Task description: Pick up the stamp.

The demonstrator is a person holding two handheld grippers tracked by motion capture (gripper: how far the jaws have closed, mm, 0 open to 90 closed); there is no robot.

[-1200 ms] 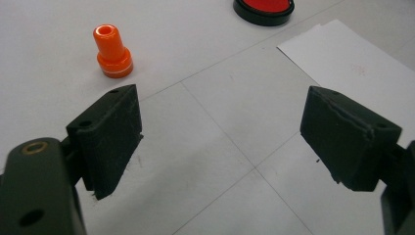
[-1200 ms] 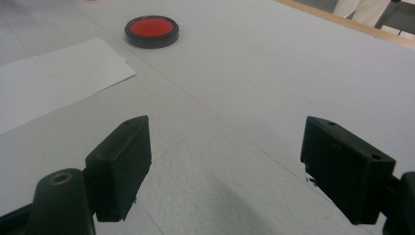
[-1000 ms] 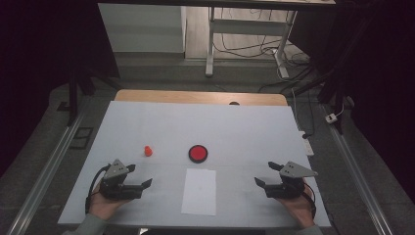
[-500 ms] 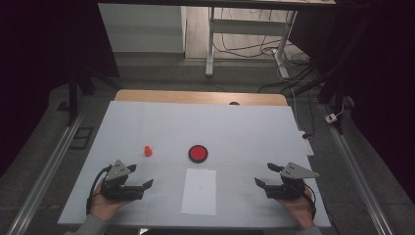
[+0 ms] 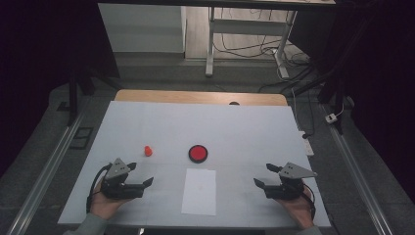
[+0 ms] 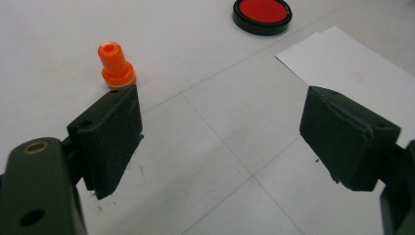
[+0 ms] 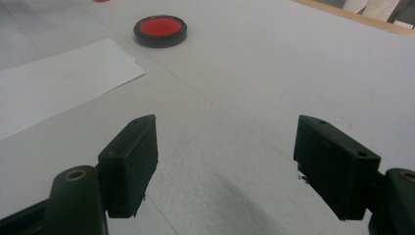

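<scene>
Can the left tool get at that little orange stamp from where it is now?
Probably yes. The left tool is open, and the orange stamp stands upright on bare table just beyond it, with nothing between. The red ink pad and paper sheet lie off to the side.

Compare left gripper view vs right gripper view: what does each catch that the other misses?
Left gripper view alone: the small orange stamp standing upright just past the left gripper, whose jaws stand wide apart with nothing between them.

Right gripper view alone: the wooden table edge at the far side, beyond the right gripper, also wide open.

Both: the round red ink pad in its black rim, the white paper sheet lying flat, and the white tabletop.
</scene>
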